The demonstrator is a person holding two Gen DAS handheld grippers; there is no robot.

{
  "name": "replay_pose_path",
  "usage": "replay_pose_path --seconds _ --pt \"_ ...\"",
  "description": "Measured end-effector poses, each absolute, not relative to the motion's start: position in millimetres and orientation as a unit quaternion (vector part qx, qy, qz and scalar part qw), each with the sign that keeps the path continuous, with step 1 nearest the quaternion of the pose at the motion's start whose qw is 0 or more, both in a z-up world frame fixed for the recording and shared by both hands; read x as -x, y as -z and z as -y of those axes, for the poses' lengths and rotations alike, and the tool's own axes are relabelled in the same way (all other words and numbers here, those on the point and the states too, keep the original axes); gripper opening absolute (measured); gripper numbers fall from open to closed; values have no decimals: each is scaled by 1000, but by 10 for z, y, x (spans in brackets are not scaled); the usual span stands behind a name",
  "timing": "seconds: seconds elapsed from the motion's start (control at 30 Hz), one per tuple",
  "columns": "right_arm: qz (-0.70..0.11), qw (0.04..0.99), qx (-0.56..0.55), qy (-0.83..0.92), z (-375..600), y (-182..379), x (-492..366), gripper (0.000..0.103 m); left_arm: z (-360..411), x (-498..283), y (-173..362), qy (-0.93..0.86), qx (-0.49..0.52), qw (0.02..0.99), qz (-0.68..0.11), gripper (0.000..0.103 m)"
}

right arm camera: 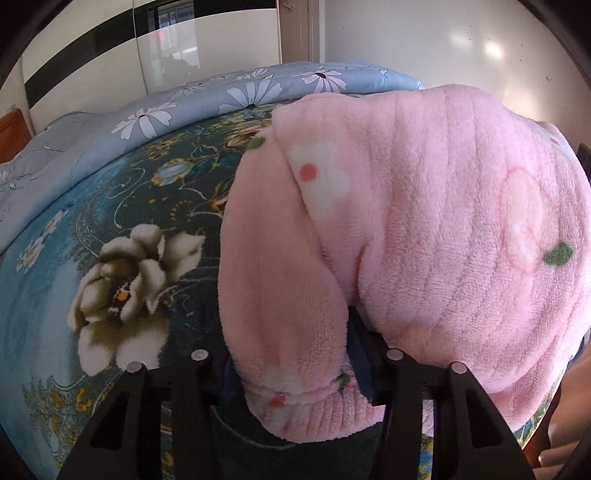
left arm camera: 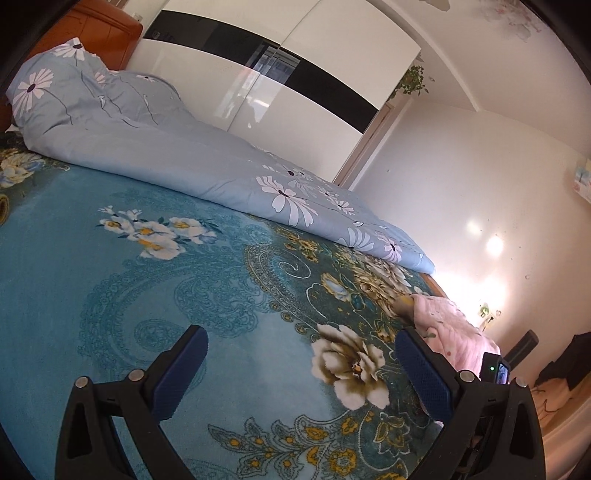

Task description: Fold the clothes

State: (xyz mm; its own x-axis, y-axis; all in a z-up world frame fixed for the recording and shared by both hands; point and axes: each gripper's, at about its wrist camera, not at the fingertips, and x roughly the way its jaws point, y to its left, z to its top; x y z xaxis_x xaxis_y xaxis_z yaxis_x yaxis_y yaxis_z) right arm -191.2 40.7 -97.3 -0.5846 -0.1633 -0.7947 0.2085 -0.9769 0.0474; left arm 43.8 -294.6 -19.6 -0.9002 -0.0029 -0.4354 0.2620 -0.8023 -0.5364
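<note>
A pink fleece garment with white flowers lies bunched on the teal floral bedspread. My right gripper is shut on a sleeve of it; the fleece covers the fingertips. In the left wrist view the same garment shows at the right, near the bed's foot, just beyond my right finger. My left gripper is open and empty, low over the bedspread, to the left of the garment.
A light blue quilt with white daisies lies folded along the far side of the bed. A wooden headboard and a white wardrobe stand behind. The other gripper's body shows at the right.
</note>
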Motion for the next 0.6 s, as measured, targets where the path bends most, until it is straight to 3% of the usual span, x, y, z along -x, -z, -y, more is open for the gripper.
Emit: replay_pose_path --seconds 0.07,0.33,0.6 --pt "10 112 -458 882 -527 907 1933 26 2995 -473 207 923 -208 67 -318 103" --pt "146 228 -464 843 -765 339 1889 16 3168 -609 243 909 -194 54 -364 103" --pt "111 305 -400 857 -38 -640 1854 16 3315 -726 234 902 -180 42 -390 103"
